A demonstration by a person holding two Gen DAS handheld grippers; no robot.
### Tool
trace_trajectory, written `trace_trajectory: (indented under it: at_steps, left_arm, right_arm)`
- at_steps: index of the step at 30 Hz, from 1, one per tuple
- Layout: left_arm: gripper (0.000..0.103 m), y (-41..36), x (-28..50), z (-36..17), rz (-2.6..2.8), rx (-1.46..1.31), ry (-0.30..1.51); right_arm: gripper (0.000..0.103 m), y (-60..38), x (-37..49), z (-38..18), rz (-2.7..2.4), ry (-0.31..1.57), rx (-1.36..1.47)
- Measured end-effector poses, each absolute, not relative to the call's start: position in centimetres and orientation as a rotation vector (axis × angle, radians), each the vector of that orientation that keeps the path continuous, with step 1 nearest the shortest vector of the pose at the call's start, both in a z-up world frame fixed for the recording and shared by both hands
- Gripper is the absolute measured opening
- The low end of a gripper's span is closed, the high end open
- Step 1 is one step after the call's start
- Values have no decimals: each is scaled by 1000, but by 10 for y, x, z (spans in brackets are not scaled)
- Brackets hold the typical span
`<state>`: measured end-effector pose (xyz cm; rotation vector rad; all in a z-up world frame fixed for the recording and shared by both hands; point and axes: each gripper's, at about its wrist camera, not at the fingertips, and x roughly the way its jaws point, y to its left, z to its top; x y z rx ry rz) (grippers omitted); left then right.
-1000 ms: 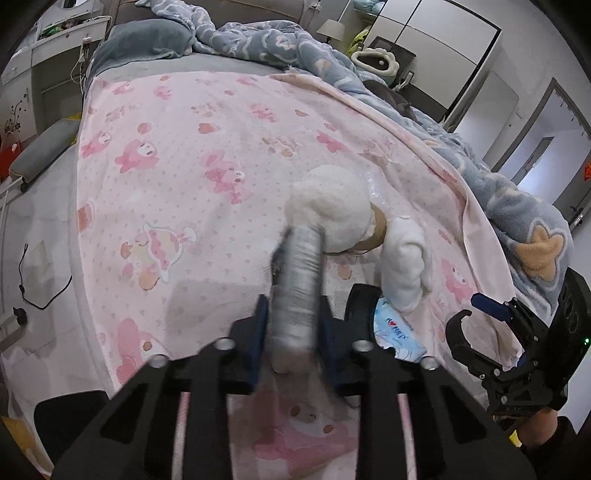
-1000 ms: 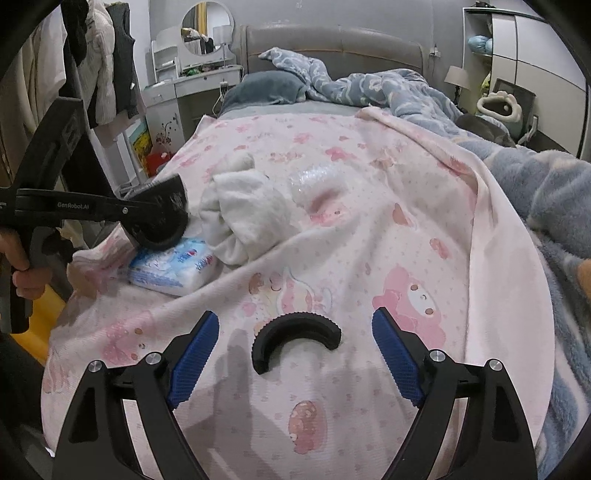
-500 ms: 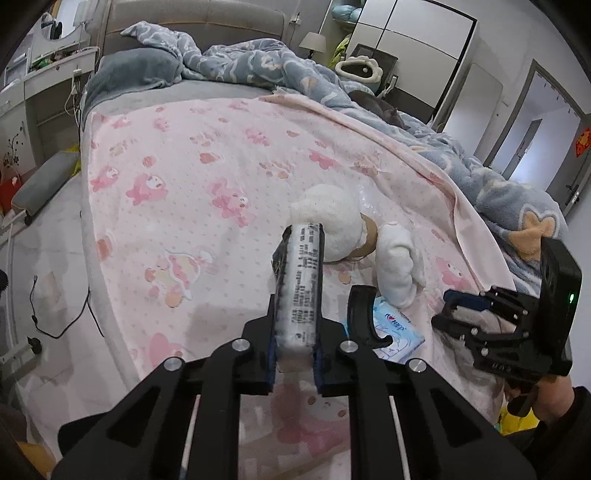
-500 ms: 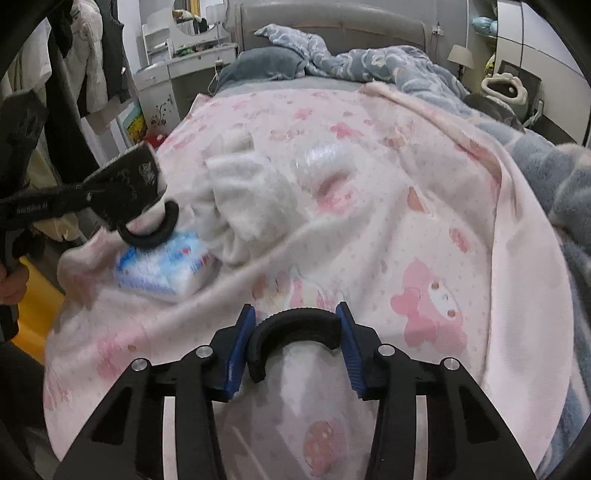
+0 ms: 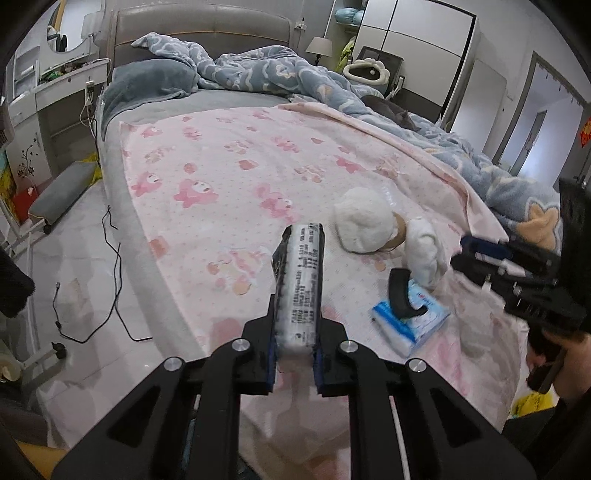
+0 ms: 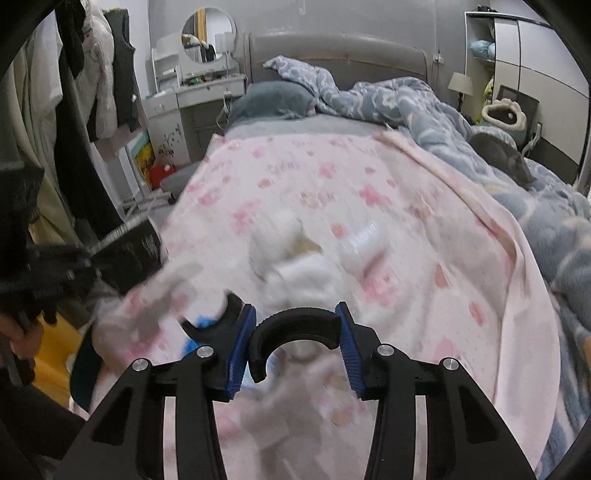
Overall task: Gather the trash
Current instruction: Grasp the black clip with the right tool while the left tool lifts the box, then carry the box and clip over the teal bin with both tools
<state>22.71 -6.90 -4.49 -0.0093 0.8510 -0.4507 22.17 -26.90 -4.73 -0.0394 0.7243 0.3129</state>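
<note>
Bedroom, working over a bed (image 5: 155,236). The top layer is a pink sheet (image 5: 258,166) with a cartoon print, spread flat. A blue-grey duvet (image 5: 280,74) is bunched along the far side and up by the grey padded headboard (image 5: 199,29), with a grey pillow (image 5: 147,85) at the head. There's a white dresser with a round mirror (image 6: 208,40) to the left of the bed, clothes hanging further left, wardrobe doors (image 5: 417,33) at the back and a pale tiled floor (image 5: 85,258) with a black cable (image 5: 114,266) on it.

My left gripper (image 5: 294,358) is clamped on a flattened wrapper (image 5: 301,284). It looks silvery-white with small black print on the face and dark edges, stiff and strip-like. Its long axis runs straight out along my fingers: the near end is pinched between the blue pads, the far end sticks out and up past the fingertips, above the sheet and not touching it.

My right gripper (image 6: 294,350) has just been closing. Its jaws now stand partly apart with nothing pinched that I can see; only the black curved guard and blurred sheet show in the gap. The right wrist view is motion-blurred.

On the sheet beyond the wrapper lies a white fluffy bundle (image 5: 364,225) with a brownish patch, and a second white fluffy piece (image 5: 424,253) just beside it. A blue-and-white tissue pack (image 5: 410,325) lies flat near the bed's foot edge, next to those. A clear crinkly bit of plastic (image 6: 364,240) sits behind the bundle; I can't tell what it is.
</note>
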Motion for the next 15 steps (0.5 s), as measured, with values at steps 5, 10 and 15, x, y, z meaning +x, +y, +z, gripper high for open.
trace_trajectory:
  at_steps: [5,10,15]
  left_arm:
    - [17,-52,223,-49,-447,4,864]
    - [17,-29,220,-55,-428,18,891]
    - [17,-6,215,-63,-410,33,930]
  right_arm:
    - [45,-235,225,-32,367,695,-50]
    - [45,-198,231,-23,435,691,-47]
    - [45,-158,236,-12,499,677,-43]
